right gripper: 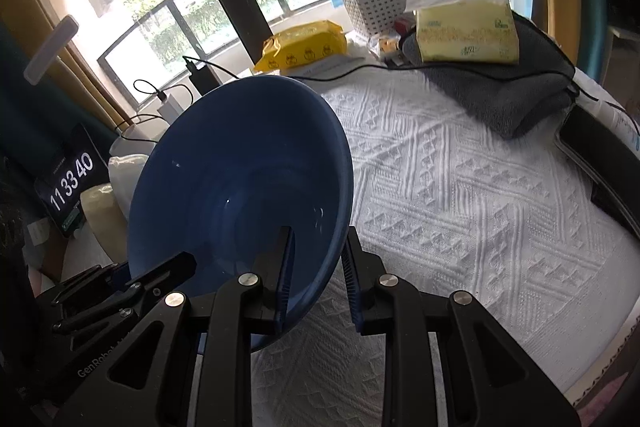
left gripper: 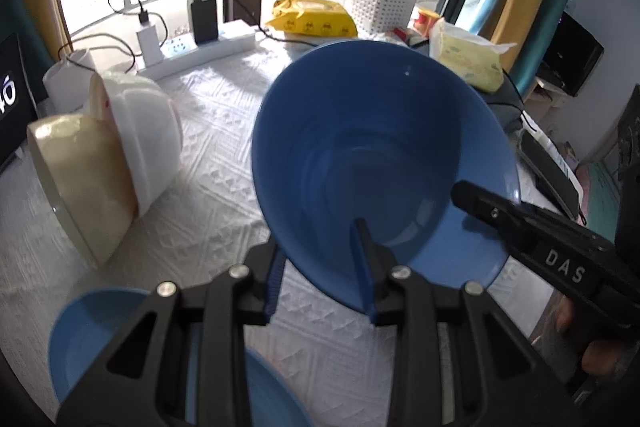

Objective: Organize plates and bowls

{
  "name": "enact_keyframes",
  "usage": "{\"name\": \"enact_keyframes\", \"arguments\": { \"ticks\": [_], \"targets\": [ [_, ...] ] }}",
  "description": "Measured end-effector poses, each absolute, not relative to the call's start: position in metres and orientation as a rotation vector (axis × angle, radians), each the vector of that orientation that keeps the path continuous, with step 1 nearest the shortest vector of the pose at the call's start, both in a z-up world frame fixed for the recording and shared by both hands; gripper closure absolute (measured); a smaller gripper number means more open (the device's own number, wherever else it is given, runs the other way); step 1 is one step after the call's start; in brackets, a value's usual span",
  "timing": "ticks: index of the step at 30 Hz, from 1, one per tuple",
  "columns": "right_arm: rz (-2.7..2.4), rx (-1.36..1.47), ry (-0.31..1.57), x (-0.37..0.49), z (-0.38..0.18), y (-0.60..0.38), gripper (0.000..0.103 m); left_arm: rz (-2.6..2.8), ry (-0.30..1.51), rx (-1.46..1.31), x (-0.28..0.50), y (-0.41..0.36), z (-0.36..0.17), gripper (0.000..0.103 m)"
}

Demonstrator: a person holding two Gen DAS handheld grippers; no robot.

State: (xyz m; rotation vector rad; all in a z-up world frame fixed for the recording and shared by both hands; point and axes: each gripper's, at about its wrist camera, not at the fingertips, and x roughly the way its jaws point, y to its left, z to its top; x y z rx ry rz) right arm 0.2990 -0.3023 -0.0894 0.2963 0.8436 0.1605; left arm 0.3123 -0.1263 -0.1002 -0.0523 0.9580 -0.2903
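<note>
White patterned cloth covers the surface (right gripper: 460,187), above which both the left tongs (left gripper: 320,267) and the right tongs (right gripper: 316,279) pinch the rim of one tilted blue bowl (left gripper: 372,147), its underside hidden, while another blue dish (left gripper: 92,339) is largely covered by the tongs.

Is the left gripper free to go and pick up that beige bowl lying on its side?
Probably not yet: the left gripper is shut on the blue bowl, as is the right gripper. The cloth toward the beige bowl looks unobstructed.
</note>
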Motion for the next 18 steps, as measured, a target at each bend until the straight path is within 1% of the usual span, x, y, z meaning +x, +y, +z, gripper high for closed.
{"name": "enact_keyframes", "arguments": {
  "ticks": [7,13,15,17,18],
  "targets": [
    [0.153,0.308,0.874,0.301,-0.097,-0.302,0.077,-0.287,0.968,-0.058,0.313,-0.124,-0.103,0.069],
    [0.145,0.305,0.86,0.301,-0.093,-0.305,0.076,-0.283,0.95,-0.058,0.313,-0.123,-0.097,0.069],
    [0.139,0.306,0.848,0.299,-0.089,-0.307,0.074,-0.274,0.938,-0.059,0.312,-0.121,-0.094,0.069],
    [0.131,0.312,0.836,0.297,-0.085,-0.31,0.068,-0.267,0.934,-0.061,0.311,-0.119,-0.092,0.069],
    [0.129,0.312,0.832,0.297,-0.084,-0.311,0.067,-0.264,0.933,-0.063,0.311,-0.118,-0.091,0.069]
  ]
}}
